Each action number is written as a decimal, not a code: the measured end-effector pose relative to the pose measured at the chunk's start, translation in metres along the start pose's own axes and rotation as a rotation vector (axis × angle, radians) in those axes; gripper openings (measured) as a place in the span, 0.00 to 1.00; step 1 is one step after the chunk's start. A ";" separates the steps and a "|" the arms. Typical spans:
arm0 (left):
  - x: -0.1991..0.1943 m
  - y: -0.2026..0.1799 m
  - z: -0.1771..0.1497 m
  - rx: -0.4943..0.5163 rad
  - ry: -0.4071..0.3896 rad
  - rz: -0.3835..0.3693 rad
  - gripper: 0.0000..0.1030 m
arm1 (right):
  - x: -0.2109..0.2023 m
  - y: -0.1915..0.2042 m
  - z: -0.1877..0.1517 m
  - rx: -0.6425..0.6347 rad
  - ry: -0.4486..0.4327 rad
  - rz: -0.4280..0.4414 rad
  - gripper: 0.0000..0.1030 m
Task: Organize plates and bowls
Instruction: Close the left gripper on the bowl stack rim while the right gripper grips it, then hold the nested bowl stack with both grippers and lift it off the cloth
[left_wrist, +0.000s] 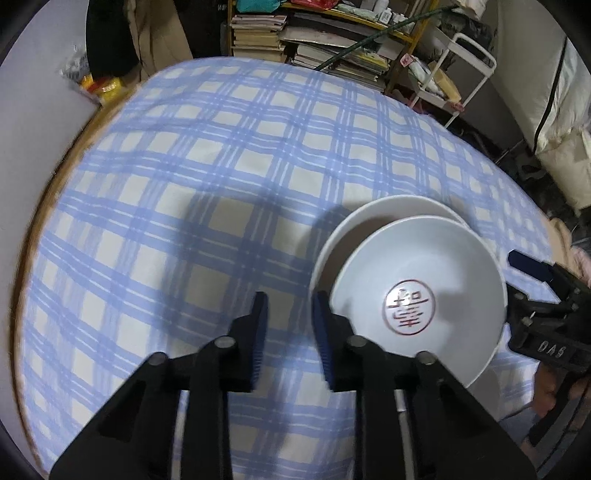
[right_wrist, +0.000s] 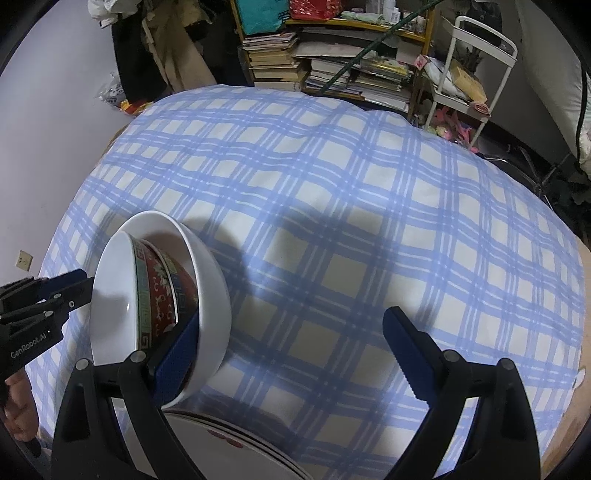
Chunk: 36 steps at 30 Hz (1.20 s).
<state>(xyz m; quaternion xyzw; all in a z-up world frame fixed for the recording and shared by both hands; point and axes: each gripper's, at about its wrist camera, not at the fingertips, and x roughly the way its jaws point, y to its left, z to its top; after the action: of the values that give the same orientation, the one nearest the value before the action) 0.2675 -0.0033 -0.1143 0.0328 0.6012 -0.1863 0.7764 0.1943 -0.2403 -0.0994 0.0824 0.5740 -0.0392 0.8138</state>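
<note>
At the near right of the checked tablecloth (left_wrist: 184, 206), left gripper (left_wrist: 290, 328): jaws part-open, nothing between them; its right pad lies just beside the rim of the red-seal bowl (left_wrist: 410, 280). Right gripper (right_wrist: 292, 315): jaws wide apart, nothing clamped; its left pad (right_wrist: 177, 354) sits at the wall of the plain white bowl (right_wrist: 210, 295), and whether it actually touches I cannot tell.

Red-seal bowl is nested in the white bowl and looks tipped toward the left gripper, not seated flat.

Step in hand, as I judge it: settling the nest.
- Steady the outer bowl with the right pad.
- Nudge the inner rim level with the left.
- Go slowly; glazed ware slides and chips.

View differences:
- Left wrist view alone shows the red seal on the inner bowl's floor.
- Right wrist view alone shows that bowl's red patterned outside, and a stack of plates (right_wrist: 236, 428) under the camera, just beside the bowls.
- Left view hides the plates behind its own gripper.
</note>
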 end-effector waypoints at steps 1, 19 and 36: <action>0.001 0.001 0.001 -0.012 0.004 -0.020 0.10 | -0.001 0.002 0.000 -0.006 -0.006 -0.004 0.93; 0.002 -0.013 0.001 -0.018 0.008 -0.036 0.02 | 0.003 0.020 -0.006 0.010 0.047 0.130 0.10; 0.005 -0.019 0.000 -0.033 -0.009 0.026 0.03 | 0.007 0.011 -0.006 0.039 0.037 0.188 0.10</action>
<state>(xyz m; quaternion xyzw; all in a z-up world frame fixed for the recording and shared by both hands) 0.2626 -0.0220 -0.1156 0.0272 0.6000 -0.1664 0.7820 0.1930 -0.2280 -0.1071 0.1524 0.5777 0.0279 0.8014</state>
